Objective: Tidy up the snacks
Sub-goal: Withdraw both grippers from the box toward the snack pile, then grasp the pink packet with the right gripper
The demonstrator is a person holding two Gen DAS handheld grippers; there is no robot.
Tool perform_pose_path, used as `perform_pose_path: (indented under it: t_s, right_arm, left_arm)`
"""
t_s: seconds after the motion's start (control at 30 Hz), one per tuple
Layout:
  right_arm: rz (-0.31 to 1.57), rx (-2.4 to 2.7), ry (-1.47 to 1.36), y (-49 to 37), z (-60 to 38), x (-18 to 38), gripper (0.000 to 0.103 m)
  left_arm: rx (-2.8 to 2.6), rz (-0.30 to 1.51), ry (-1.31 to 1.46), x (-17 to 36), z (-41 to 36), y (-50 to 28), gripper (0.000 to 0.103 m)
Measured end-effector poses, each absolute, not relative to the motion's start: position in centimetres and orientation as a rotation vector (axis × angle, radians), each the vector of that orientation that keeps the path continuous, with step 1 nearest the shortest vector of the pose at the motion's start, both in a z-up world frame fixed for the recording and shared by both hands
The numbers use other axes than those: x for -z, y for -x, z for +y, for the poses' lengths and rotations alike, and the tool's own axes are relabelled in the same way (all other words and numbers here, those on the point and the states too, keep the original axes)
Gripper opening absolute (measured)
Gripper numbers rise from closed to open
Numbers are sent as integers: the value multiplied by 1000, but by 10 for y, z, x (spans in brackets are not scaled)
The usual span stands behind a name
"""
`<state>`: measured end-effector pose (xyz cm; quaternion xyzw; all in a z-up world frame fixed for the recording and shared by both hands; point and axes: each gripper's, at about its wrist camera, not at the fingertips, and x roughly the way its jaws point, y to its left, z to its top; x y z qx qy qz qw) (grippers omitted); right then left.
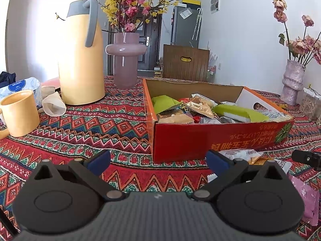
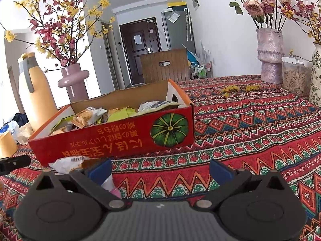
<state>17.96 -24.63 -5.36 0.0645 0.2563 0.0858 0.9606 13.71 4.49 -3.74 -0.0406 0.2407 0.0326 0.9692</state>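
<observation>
Counts on the patterned table
1 red box [image 1: 210, 138], 1 yellow thermos [image 1: 80, 60], 1 mug [image 1: 20, 114], 3 vases: [image 1: 125, 60], [image 2: 269, 56], [image 2: 317, 74]; 1 lidded jar [image 2: 295, 78].

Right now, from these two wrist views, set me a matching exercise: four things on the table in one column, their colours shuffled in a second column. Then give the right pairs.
Things:
1. thermos jug
2. snack box, outer wall
3. ring-shaped vase holding the blossom branches
4. loose packet at the right edge of the left wrist view

Colours:
A. mauve
B. pink
C. pale yellow with a grey handle
D. red

Pairs: 1-C, 2-D, 3-A, 4-B
</observation>
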Motion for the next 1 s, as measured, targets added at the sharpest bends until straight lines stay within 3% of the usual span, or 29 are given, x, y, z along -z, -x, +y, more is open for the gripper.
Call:
perform_pose_path:
  t_s: [1.0]
  right_arm:
    - [627,-157,-27,-125,-227,46,103]
  left_arm:
    - [-35,461,140,34,51,-129,103]
